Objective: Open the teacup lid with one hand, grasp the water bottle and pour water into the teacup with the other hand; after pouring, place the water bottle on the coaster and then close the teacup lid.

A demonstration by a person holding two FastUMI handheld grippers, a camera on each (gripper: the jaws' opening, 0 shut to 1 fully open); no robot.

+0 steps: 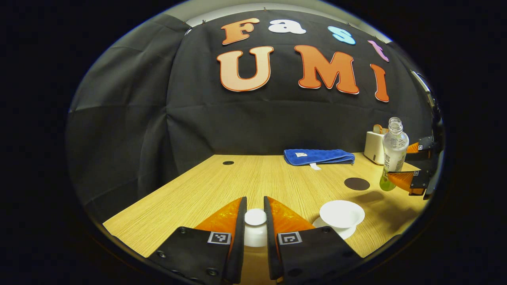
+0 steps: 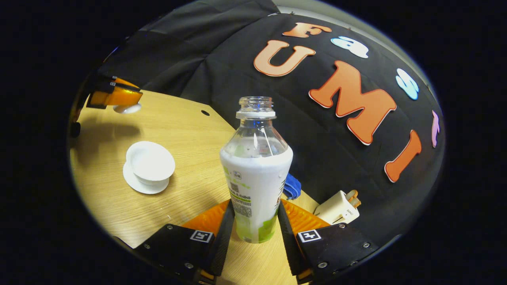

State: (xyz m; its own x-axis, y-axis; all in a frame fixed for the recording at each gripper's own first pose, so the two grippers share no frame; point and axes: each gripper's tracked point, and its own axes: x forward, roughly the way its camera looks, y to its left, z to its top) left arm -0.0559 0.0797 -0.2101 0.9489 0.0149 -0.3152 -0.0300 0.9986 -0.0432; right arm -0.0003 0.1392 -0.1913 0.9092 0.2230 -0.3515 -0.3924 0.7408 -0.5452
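The water bottle (image 2: pixel 256 174) is clear with no cap, wears a white and green label, and stands up straight between the two fingers of the right gripper (image 2: pixel 256 221), which squeeze its lower part. The left gripper (image 1: pixel 255 225) pinches the little white teacup lid (image 1: pixel 255 223), and the open white teacup (image 1: pixel 342 214) sits on its saucer just beside it. They are over a light wooden table (image 1: pixel 198 190) with a round dark coaster (image 1: pixel 356 183), a folded blue cloth (image 1: pixel 319 156) and a small white box (image 1: pixel 374 147), near a black cloth wall.

A pale wooden table (image 1: pixel 222 182) with a small dark hole near its far left stands against creased black cloth walls (image 1: pixel 130 118).
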